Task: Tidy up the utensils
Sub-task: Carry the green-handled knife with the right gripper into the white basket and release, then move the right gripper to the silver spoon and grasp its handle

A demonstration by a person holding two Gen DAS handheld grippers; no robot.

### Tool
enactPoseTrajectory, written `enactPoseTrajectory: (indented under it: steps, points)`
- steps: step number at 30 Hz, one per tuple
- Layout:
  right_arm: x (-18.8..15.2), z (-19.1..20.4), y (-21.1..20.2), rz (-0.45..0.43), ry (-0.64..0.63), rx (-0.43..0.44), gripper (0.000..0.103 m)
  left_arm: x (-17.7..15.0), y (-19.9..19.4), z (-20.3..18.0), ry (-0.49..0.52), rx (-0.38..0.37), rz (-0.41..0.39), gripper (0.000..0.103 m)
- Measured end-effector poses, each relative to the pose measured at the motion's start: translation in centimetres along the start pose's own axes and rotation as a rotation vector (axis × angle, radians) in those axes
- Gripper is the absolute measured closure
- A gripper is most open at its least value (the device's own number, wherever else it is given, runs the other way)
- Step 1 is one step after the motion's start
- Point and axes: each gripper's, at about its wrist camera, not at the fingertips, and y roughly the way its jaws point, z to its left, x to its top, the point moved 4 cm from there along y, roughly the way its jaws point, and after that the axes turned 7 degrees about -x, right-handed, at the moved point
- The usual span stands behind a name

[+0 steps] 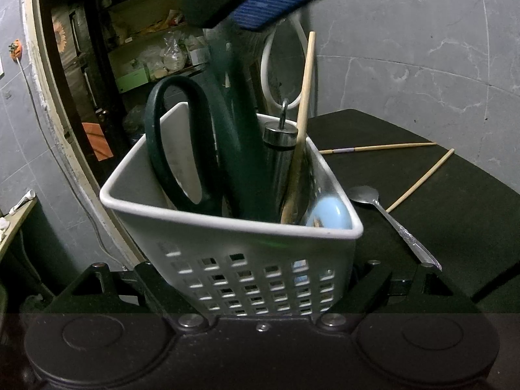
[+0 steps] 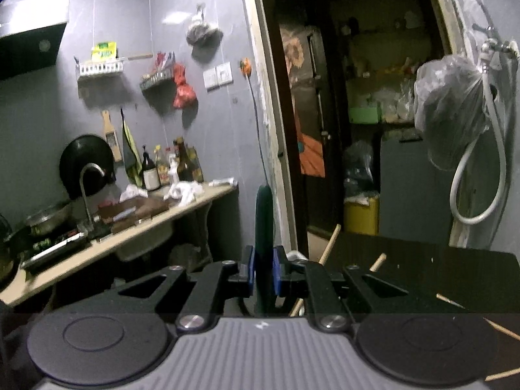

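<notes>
We see the left gripper tilted downward with its jaws closed on the lower walls of a white plastic basket, one black finger on each side. The basket is smooth-rimmed, three-cornered from above, with rows of small square holes punched through its front wall, and it sits at the left edge of the dark matte table.

Standing in the basket are scissors with large dark green looped handles, a shiny steel tool capped by a small ring, a pale wooden chopstick leaning upright, and something rounded and light blue in the right corner.

The right gripper points a little below level. Its blue-padded jaws stand narrow, pressed on either side of the scissors' dark green handle, which rises edge-on between the pads. In the left view that gripper's blue ribbed pad hangs blurred above the basket.

On the table to the basket's right lie a metal spoon with an embossed handle and two more thin wooden chopsticks, crossing toward the far edge.
</notes>
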Motion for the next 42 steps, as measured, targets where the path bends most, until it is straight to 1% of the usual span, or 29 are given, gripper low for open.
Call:
enactPoseTrajectory:
  steps: [1,2,3,4,5,6,7,8,10,11,13,16,18,20,23,25,27,32,35,37,42]
  points:
    - [-0.2,0.0,-0.2,0.004,0.002,0.000,0.078,0.0,0.1,0.0,0.000,0.000,0.000,0.015]
    - [-0.3,0.0,-0.4,0.004,0.007,-0.004,0.072,0.0,0.0,0.0,0.001,0.000,-0.001,0.015]
    - [-0.5,-0.2,-0.7,0.003,0.015,-0.010,0.062,0.0,0.1,0.0,0.000,-0.001,0.000,0.015]
    - [-0.6,-0.4,-1.0,-0.001,0.024,-0.013,0.060,0.0,0.1,0.0,0.000,-0.001,0.000,0.015]
    - [-0.6,-0.6,-1.4,-0.005,0.035,-0.022,0.059,0.1,0.1,-0.1,0.001,-0.001,-0.001,0.015]
    - [-0.6,-0.9,-1.7,-0.009,0.045,-0.035,0.056,0.1,0.1,0.0,0.002,-0.001,-0.001,0.015]
    - [-0.6,-1.3,-2.0,-0.014,0.054,-0.048,0.051,0.1,0.1,0.0,0.002,-0.002,0.000,0.015]
    - [-0.6,-1.7,-2.6,-0.023,0.066,-0.065,0.048,0.1,0.1,0.0,0.002,-0.002,-0.001,0.015]
    - [-0.4,-2.7,-3.5,-0.045,0.087,-0.103,0.036,0.1,0.1,-0.1,0.003,-0.002,-0.001,0.015]
    - [-0.3,-3.2,-4.1,-0.058,0.097,-0.128,0.032,0.1,0.1,0.0,0.002,-0.001,0.000,0.015]
    - [-0.4,-4.3,-5.0,-0.078,0.108,-0.179,0.017,0.1,0.2,-0.1,0.002,-0.002,-0.001,0.015]
    - [-0.9,-6.1,-6.0,-0.085,0.108,-0.267,0.007,0.1,0.2,-0.1,0.004,-0.002,0.000,0.015]
    - [-1.7,-7.3,-6.3,-0.070,0.112,-0.331,0.002,0.1,0.1,0.0,0.004,-0.002,0.000,0.015]
    - [-2.7,-8.3,-6.0,-0.037,0.117,-0.395,0.002,0.1,0.2,0.0,0.004,-0.002,0.000,0.015]
    - [-4.9,-9.8,-5.0,0.055,0.135,-0.489,0.002,0.1,0.2,-0.1,0.008,-0.002,0.000,0.015]
    - [-6.4,-10.4,-4.3,0.115,0.150,-0.521,0.001,0.1,0.3,-0.1,0.007,-0.002,0.000,0.015]
    - [-8.1,-10.8,-3.3,0.178,0.172,-0.532,0.001,0.1,0.3,-0.1,0.007,-0.002,0.000,0.015]
    - [-12.0,-11.2,-0.9,0.320,0.202,-0.527,0.001,0.1,0.3,-0.2,0.004,-0.003,0.000,0.015]
    - [-13.5,-11.7,0.5,0.390,0.227,-0.533,0.001,0.1,0.3,-0.2,0.006,-0.003,0.001,0.015]
    - [-13.9,-12.1,1.4,0.419,0.237,-0.544,0.001,0.1,0.4,-0.2,0.007,-0.003,0.000,0.015]
    - [-14.4,-12.2,2.8,0.443,0.229,-0.556,0.001,0.1,0.4,-0.2,0.006,-0.003,0.001,0.015]
